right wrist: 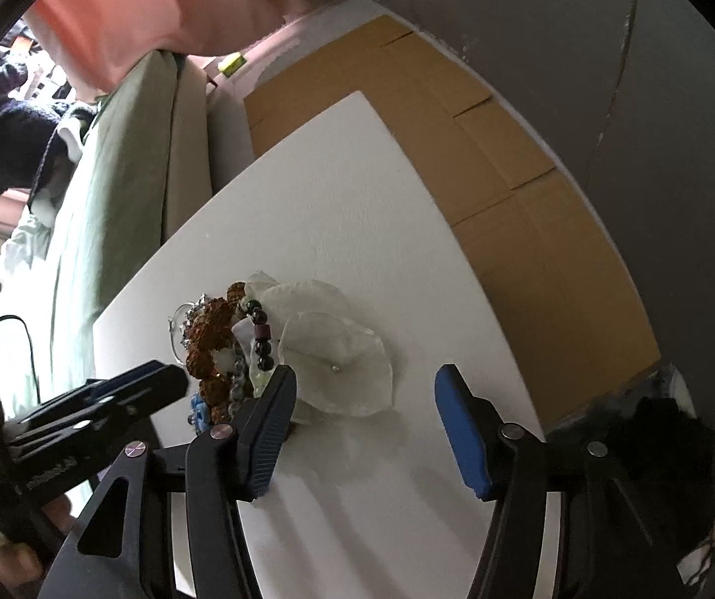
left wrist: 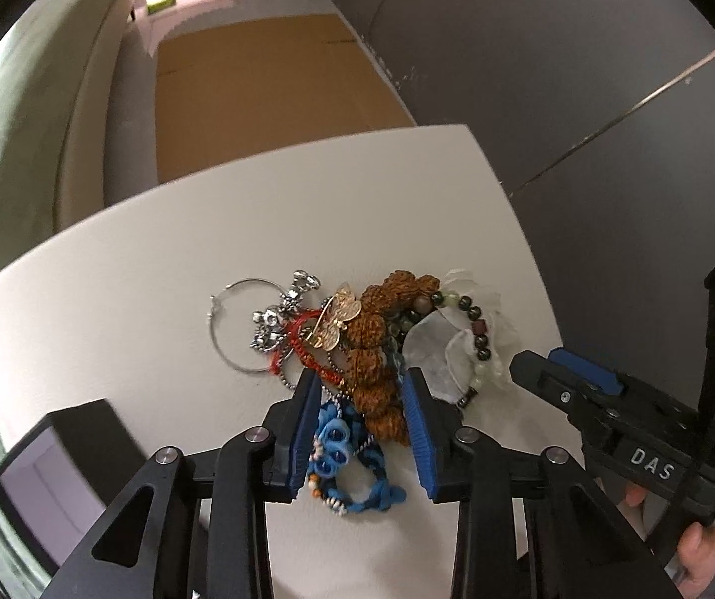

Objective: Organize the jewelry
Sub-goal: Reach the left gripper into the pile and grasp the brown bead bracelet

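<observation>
Left wrist view: left gripper (left wrist: 361, 429) fingers open, straddling brown bead bracelet (left wrist: 377, 349) w/ blue bracelet (left wrist: 342, 459), prob. to pull one from the pile. Right gripper (right wrist: 365, 429) fingers open by clear petals (right wrist: 332, 354), near table (right wrist: 337, 209) edge.

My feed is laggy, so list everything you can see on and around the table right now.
Table: one, white.
Silver hoop: one, left of pile.
Rhinestone charm: one, silver, beside hoop.
Red cord: one, mid-pile.
Gold butterfly: one, atop pile.
Brown seed bracelet: one, centre.
Dark bead bracelet: one, right.
Translucent petals: several, whitish, right.
Blue beaded piece: one, near edge.
Box: one, black, left.
Cardboard: tan, behind.
Left claw: open, straddling pile.
Right claw: open.
</observation>
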`<action>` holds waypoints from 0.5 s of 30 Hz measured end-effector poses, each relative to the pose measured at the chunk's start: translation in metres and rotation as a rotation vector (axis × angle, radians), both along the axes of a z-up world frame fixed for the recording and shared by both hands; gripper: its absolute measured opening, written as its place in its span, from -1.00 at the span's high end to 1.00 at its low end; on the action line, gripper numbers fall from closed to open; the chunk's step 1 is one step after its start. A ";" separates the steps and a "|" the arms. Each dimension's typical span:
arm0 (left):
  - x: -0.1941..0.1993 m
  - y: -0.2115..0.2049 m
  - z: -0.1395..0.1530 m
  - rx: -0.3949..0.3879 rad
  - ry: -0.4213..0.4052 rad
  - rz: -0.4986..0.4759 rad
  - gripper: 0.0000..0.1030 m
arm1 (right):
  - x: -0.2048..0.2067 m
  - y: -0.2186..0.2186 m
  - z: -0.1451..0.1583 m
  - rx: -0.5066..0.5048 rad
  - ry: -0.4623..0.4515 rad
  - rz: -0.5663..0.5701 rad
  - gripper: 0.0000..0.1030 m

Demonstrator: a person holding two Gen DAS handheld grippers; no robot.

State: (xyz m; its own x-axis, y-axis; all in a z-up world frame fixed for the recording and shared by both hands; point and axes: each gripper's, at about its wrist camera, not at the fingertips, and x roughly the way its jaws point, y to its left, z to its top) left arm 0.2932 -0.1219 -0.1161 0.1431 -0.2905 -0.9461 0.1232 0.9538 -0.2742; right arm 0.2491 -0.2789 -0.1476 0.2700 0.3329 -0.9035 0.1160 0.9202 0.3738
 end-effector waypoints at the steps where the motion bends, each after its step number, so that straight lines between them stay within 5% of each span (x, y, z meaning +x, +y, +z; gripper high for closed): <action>1: 0.002 -0.001 -0.004 -0.003 0.007 0.004 0.32 | 0.002 0.000 -0.001 -0.003 0.000 0.003 -0.16; 6: 0.008 -0.002 -0.017 -0.028 0.051 0.020 0.36 | 0.004 -0.001 -0.005 0.003 0.017 0.037 -0.16; 9: 0.016 -0.002 -0.026 -0.048 0.076 0.035 0.62 | 0.004 0.001 -0.009 -0.013 0.031 0.057 -0.16; 15: 0.019 0.001 -0.023 -0.072 0.063 0.043 0.63 | 0.001 0.009 -0.003 -0.012 0.021 0.108 -0.16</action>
